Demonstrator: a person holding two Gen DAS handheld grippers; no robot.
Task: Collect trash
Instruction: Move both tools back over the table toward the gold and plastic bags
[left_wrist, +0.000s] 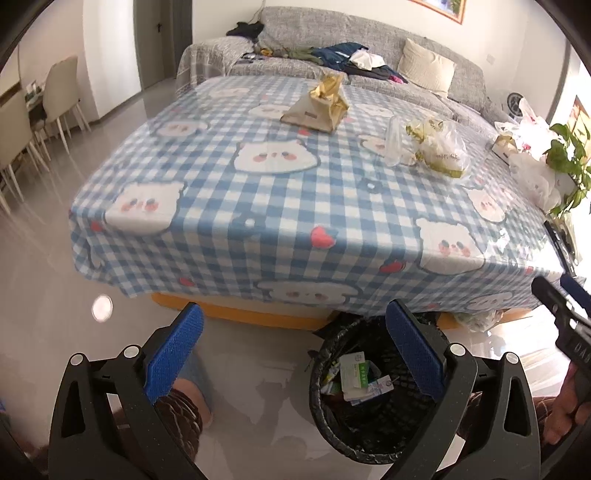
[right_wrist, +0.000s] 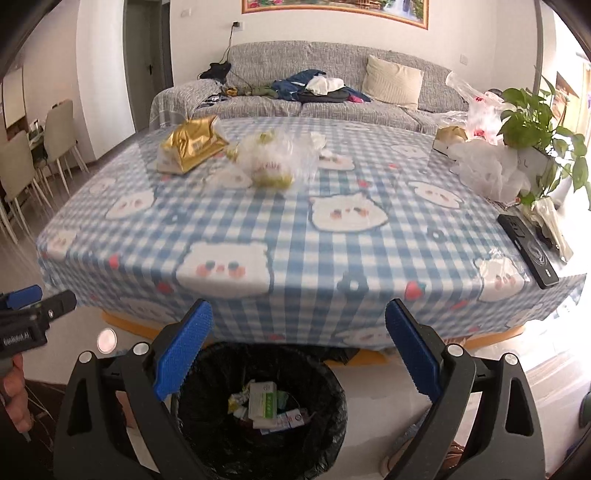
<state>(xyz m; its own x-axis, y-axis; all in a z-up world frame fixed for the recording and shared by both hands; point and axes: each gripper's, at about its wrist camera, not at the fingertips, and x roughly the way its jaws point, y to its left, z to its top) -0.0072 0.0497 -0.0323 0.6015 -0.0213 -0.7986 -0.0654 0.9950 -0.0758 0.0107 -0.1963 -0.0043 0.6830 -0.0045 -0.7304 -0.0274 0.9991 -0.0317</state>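
Observation:
A black-lined trash bin (right_wrist: 325, 398) stands on the floor at the table's near edge, holding white and green cartons (right_wrist: 264, 404). My right gripper (right_wrist: 297, 354) hangs open right above it, empty. My left gripper (left_wrist: 295, 350) is open and empty too, over the floor just left of the bin (left_wrist: 325, 406). On the blue checked tablecloth (left_wrist: 280, 206) lie a clear plastic bag with yellowish scraps (left_wrist: 441, 147) and a clear cup on its side (left_wrist: 393, 138). The same bag (right_wrist: 271, 158) looks blurred in the right wrist view.
A gold tissue pack (left_wrist: 319, 105) sits at the table's far side. White plastic bags (right_wrist: 487, 170), a potted plant (right_wrist: 543, 147) and a black remote (right_wrist: 526, 249) crowd the right edge. A grey sofa (right_wrist: 314, 99) stands behind, dining chairs (left_wrist: 37, 114) at left.

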